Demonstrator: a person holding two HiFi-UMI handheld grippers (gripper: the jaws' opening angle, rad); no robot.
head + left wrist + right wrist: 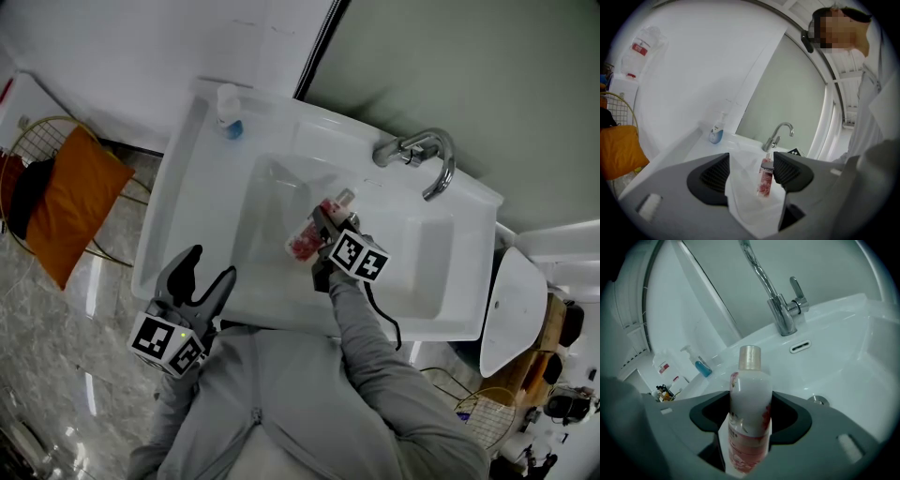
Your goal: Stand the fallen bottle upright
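Note:
A clear bottle (305, 239) with a pink flowered label and a pale cap hangs over the basin of the white sink (178, 202). My right gripper (322, 225) is shut on its body. In the right gripper view the bottle (749, 427) stands nearly upright between the jaws of the right gripper (749, 416), cap uppermost, with its base hidden below them. My left gripper (211, 267) is open and holds nothing, at the sink's front left edge. The left gripper view shows the left gripper (750, 166) aimed across the basin, with the bottle (765, 180) beyond its jaws.
A chrome faucet (422, 155) stands at the back of the sink, and the drain (816, 400) lies in the basin floor. A blue soap pump bottle (228, 117) sits on the back left corner. An orange cushion (70, 202) on a wire chair stands left of the sink.

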